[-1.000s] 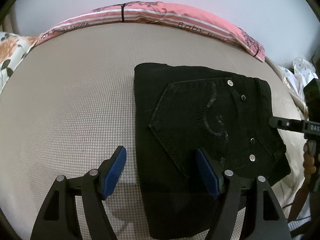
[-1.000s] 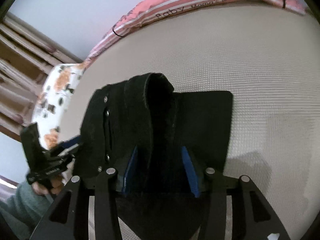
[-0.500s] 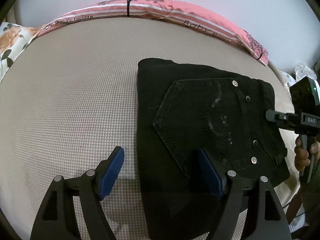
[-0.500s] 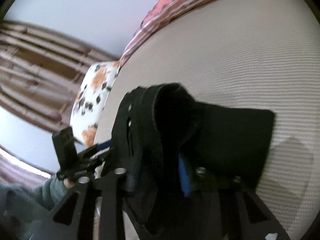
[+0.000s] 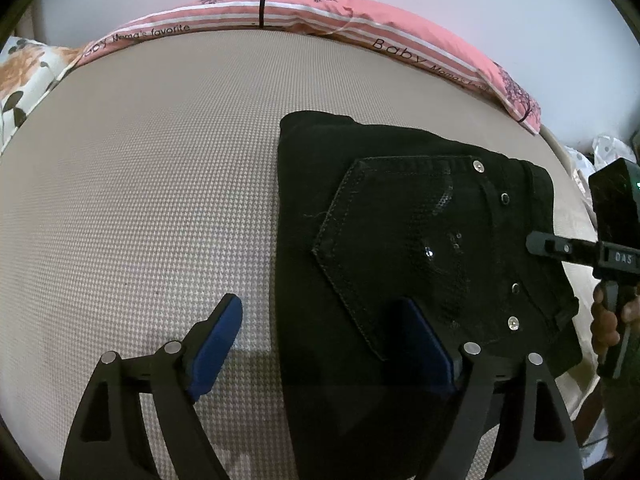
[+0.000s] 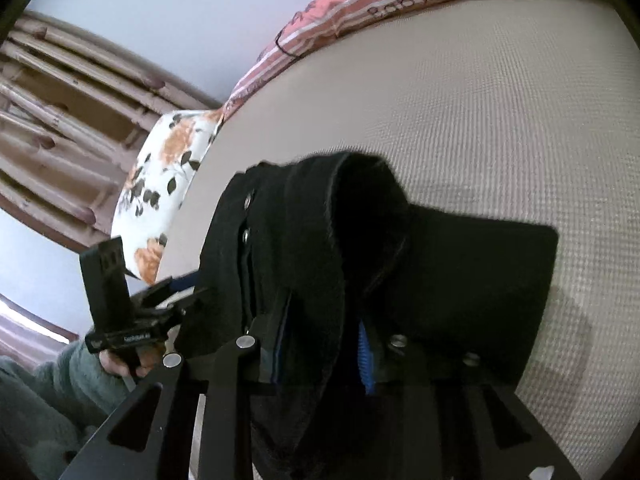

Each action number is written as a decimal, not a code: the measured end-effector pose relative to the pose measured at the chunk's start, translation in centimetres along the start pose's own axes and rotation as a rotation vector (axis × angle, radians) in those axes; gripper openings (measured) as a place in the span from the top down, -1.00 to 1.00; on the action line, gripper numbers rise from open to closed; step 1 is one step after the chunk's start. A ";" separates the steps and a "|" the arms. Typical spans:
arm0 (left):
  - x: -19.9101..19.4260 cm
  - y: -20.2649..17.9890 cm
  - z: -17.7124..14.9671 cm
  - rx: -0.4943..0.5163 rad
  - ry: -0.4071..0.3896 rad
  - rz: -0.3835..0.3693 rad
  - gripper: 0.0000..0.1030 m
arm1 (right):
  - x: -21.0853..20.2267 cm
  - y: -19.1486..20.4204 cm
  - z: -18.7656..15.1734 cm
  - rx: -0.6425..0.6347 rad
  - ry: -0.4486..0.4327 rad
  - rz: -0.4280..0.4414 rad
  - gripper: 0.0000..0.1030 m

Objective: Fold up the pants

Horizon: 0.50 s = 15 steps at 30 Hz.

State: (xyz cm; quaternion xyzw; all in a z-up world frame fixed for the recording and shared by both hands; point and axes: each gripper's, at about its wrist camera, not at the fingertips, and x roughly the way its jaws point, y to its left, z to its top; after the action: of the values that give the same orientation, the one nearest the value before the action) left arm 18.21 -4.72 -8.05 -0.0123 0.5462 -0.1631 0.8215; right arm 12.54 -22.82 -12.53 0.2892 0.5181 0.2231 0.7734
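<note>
Black pants point(image 5: 408, 240) lay folded on the bed point(image 5: 152, 200), back pocket up, near its right edge. Left gripper point(image 5: 320, 344) jaws were spread and opening, straddling the pants' left edge without pinching; right gripper point(image 6: 324, 354) jaws pinched a raised waistband fold.

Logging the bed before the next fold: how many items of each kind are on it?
Black pants: 1
Pink striped pillow: 1
Floral pillow: 1
Total: 3
</note>
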 end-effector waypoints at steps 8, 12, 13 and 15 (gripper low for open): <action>0.0 0.1 0.1 0.000 -0.004 0.005 -0.63 | 0.3 -1.5 0.1 0.144 -0.052 0.084 0.65; -0.1 0.0 0.1 0.008 -0.006 0.006 -0.62 | -1.4 0.0 -0.5 0.177 -0.114 0.079 0.77; -0.3 -0.2 0.1 0.017 -0.009 0.007 -0.62 | -2.0 0.4 -0.6 0.182 -0.127 0.086 0.79; -0.8 -0.7 0.3 0.035 -0.028 0.006 -0.62 | -3.1 1.6 -0.9 0.183 -0.155 0.090 0.79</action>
State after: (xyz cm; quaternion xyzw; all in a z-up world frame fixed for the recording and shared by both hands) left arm 17.99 -5.21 -7.11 0.0014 0.5320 -0.1698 0.8295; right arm 10.51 -23.51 -9.62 0.3976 0.4614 0.1863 0.7709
